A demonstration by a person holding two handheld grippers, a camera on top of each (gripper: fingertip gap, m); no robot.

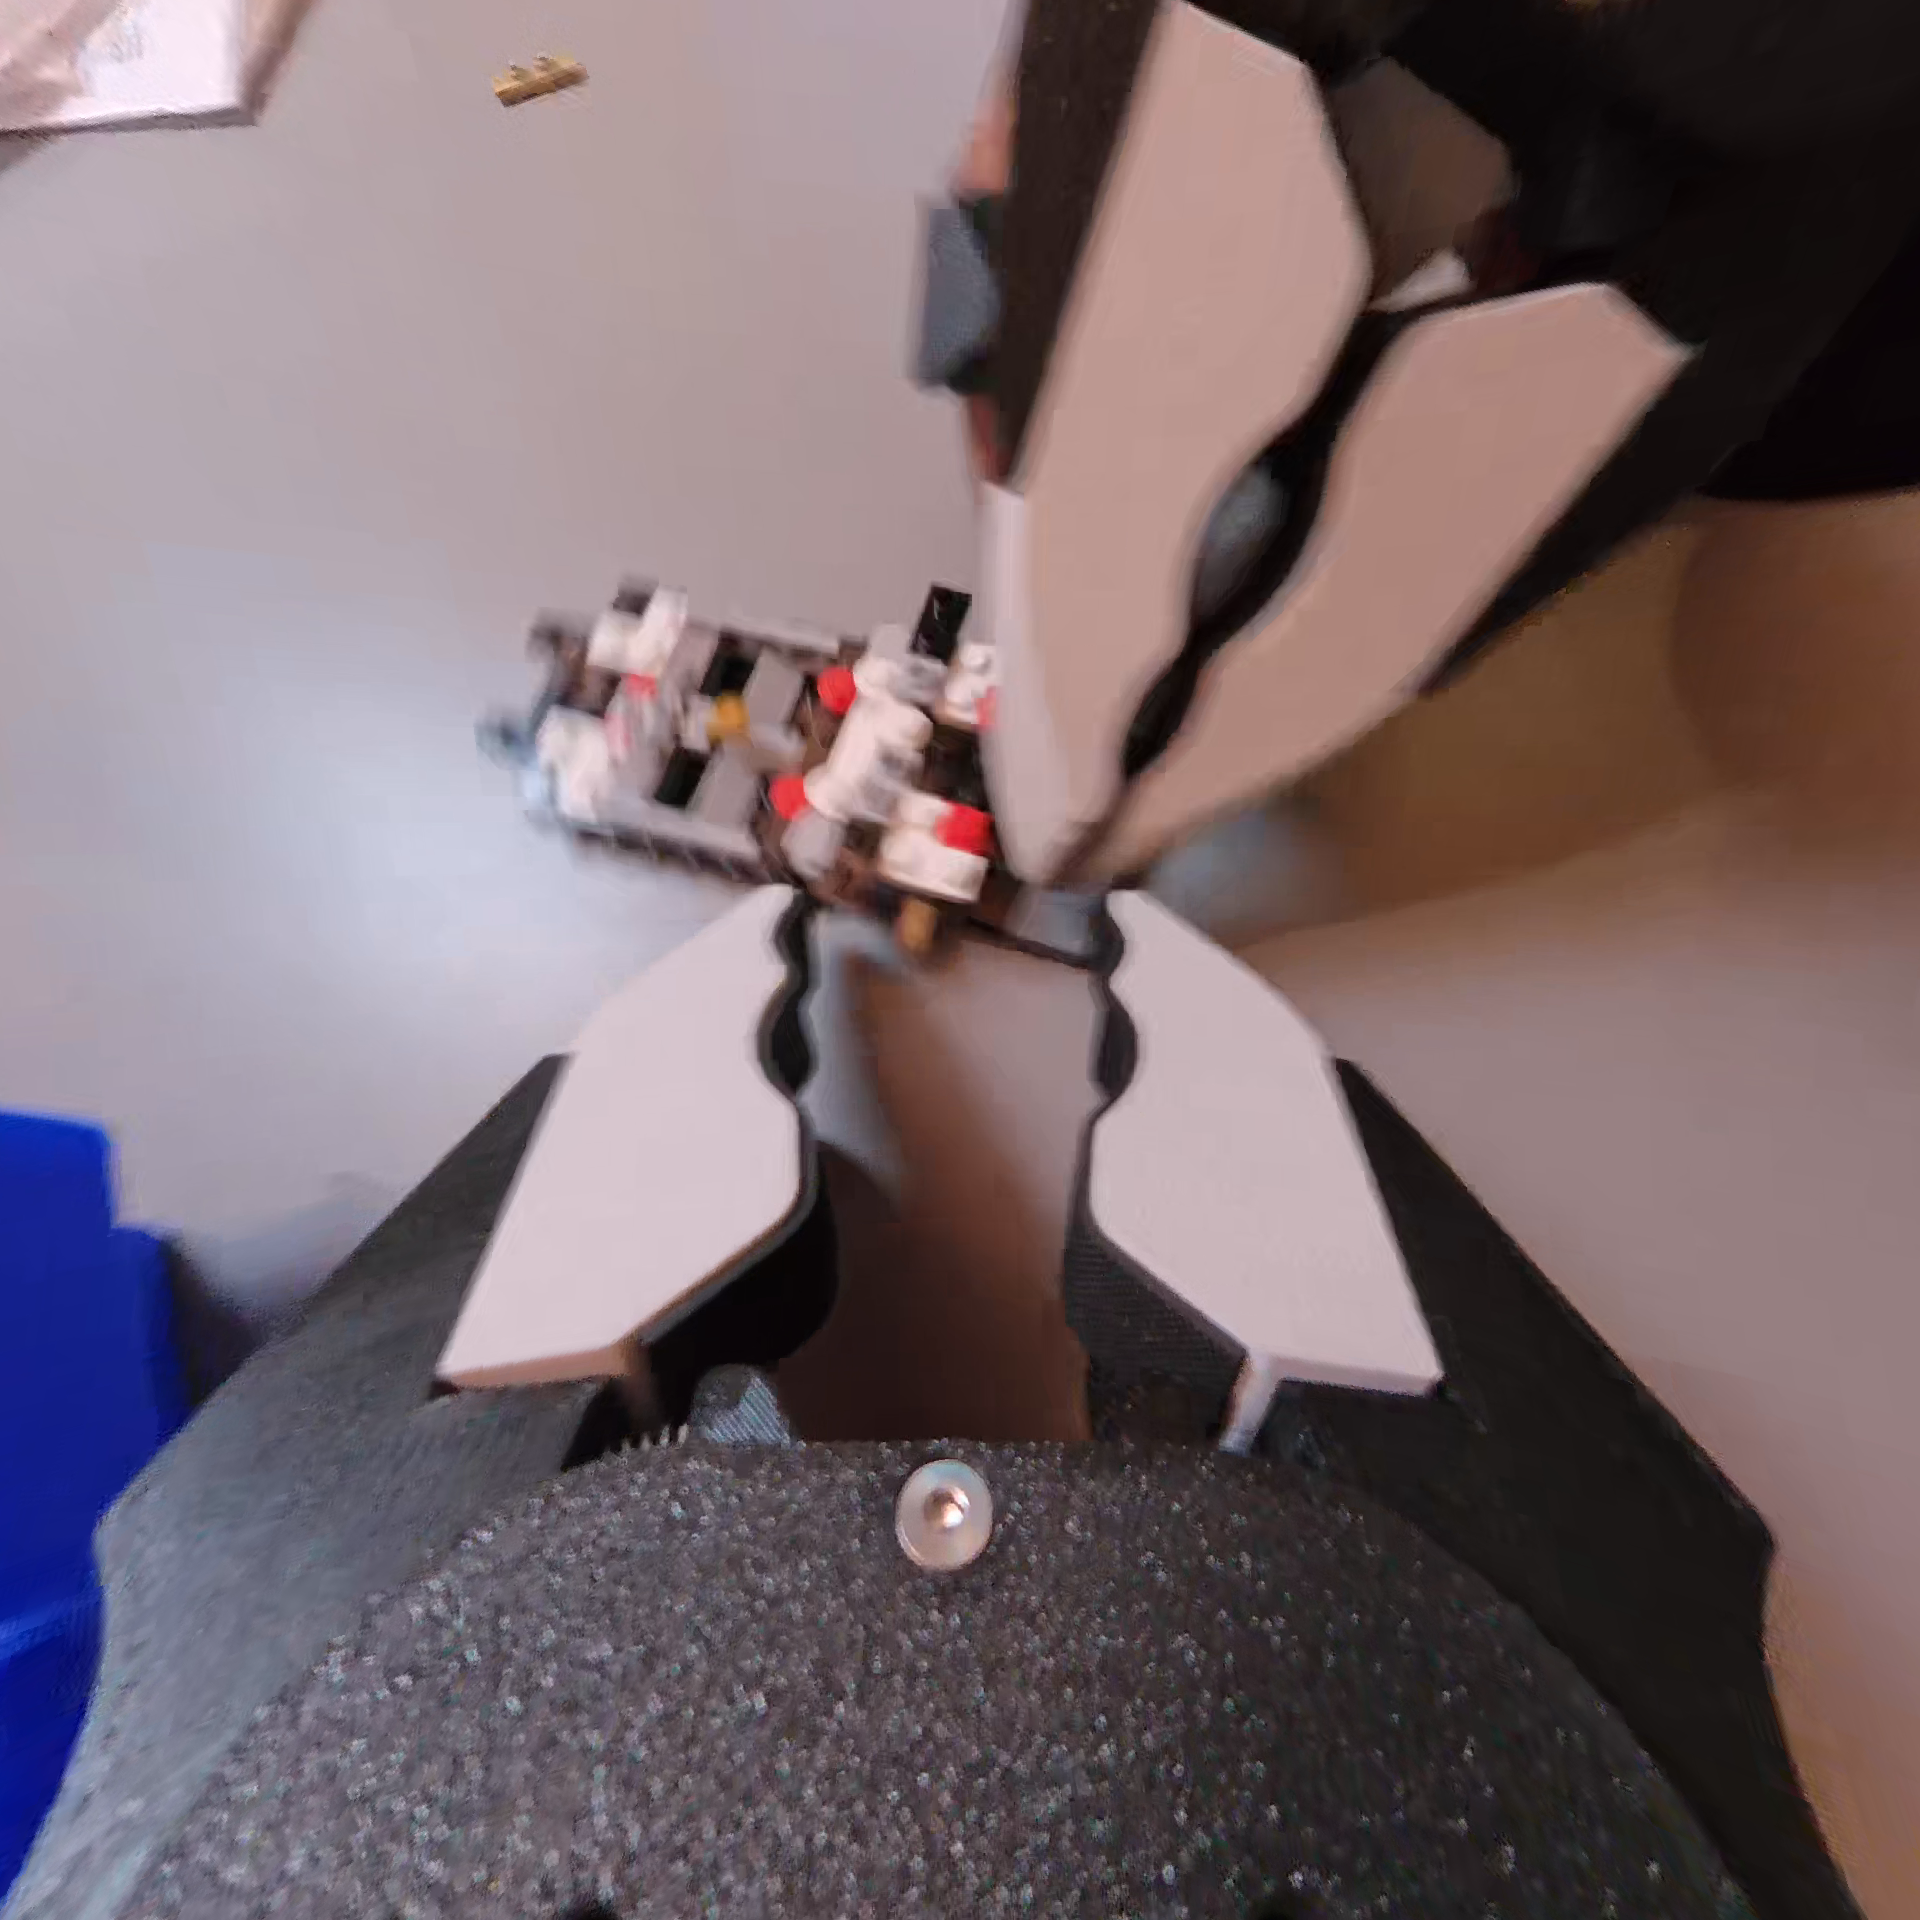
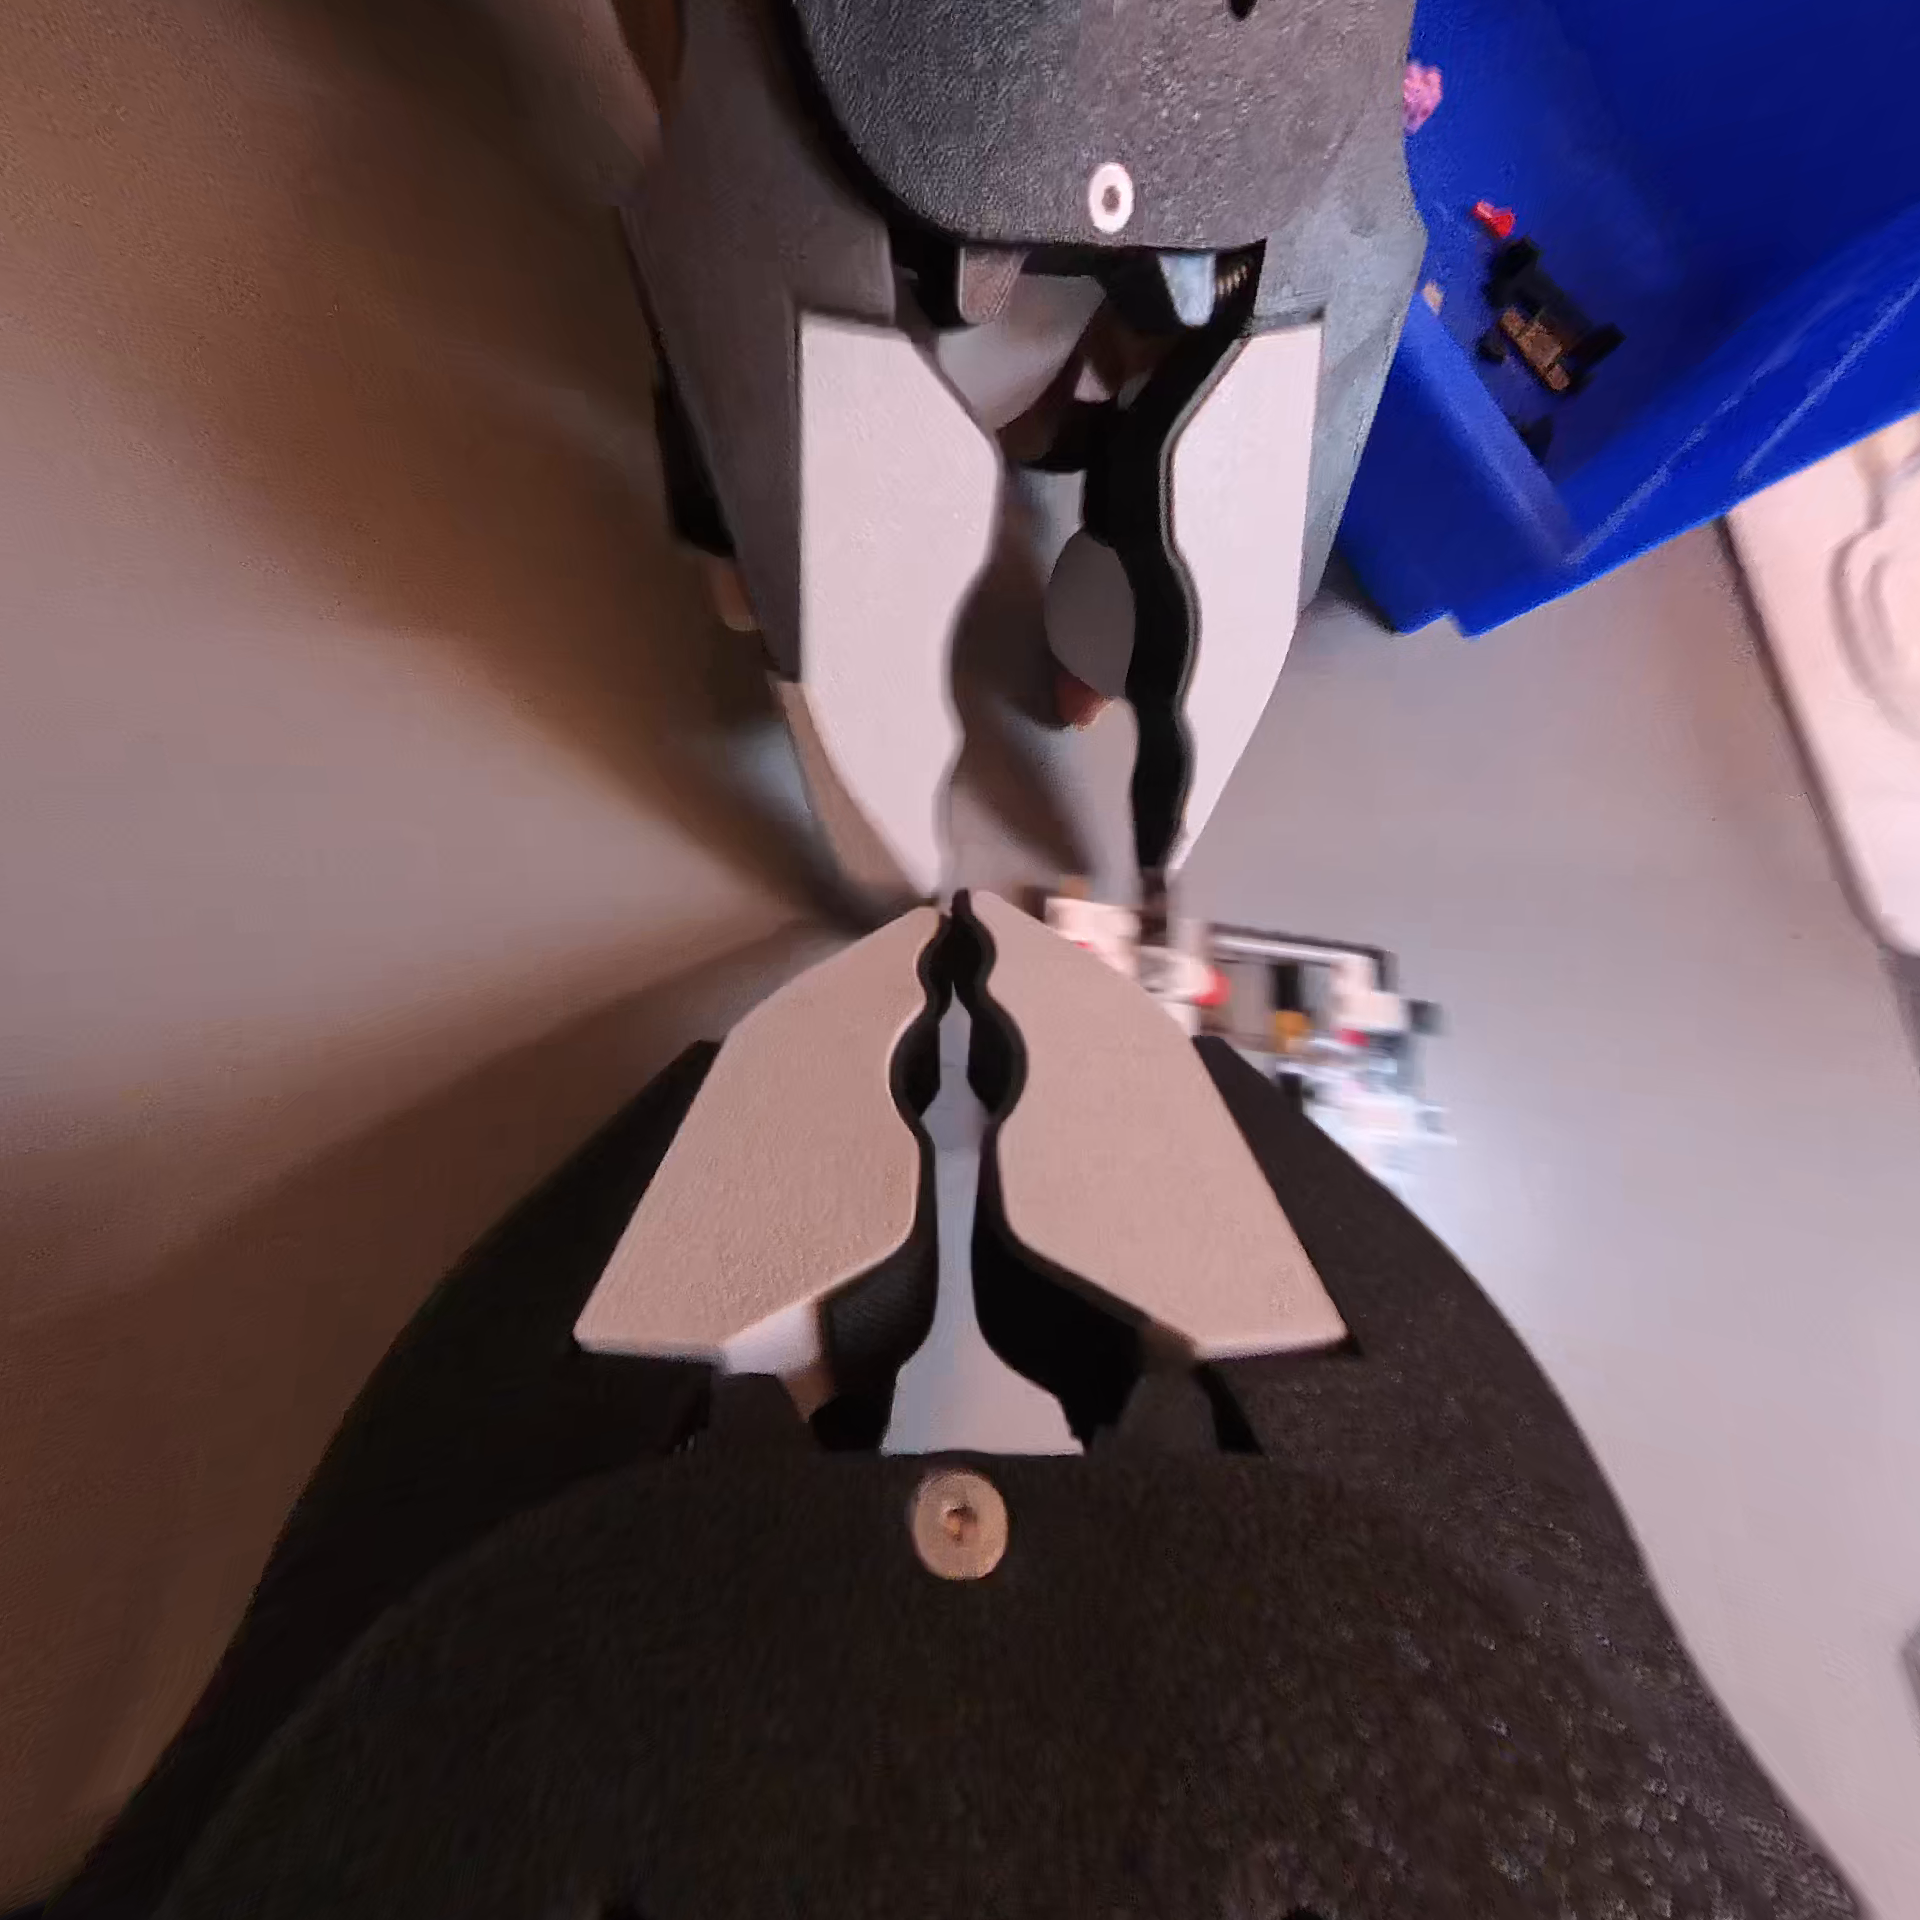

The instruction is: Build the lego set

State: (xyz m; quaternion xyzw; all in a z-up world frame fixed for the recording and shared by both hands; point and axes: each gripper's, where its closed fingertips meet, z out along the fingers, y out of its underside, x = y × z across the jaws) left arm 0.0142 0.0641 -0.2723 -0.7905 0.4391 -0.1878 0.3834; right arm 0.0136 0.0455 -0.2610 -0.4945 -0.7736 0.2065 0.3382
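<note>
Both meet at the brick model [image 1: 831, 769]: left gripper [image 1: 951, 914] spread wide, right gripper [image 2: 961, 904] pinched together.

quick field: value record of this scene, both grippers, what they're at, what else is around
left gripper: open, tips at the near end of the brick model
right gripper: shut, tips against the model's end; whether it pinches a part cannot be told
brick model: grey frame with white and red pieces, on the grey table
blue bin: beside the table, small parts inside
loose tan piece: alone, farther off
</note>
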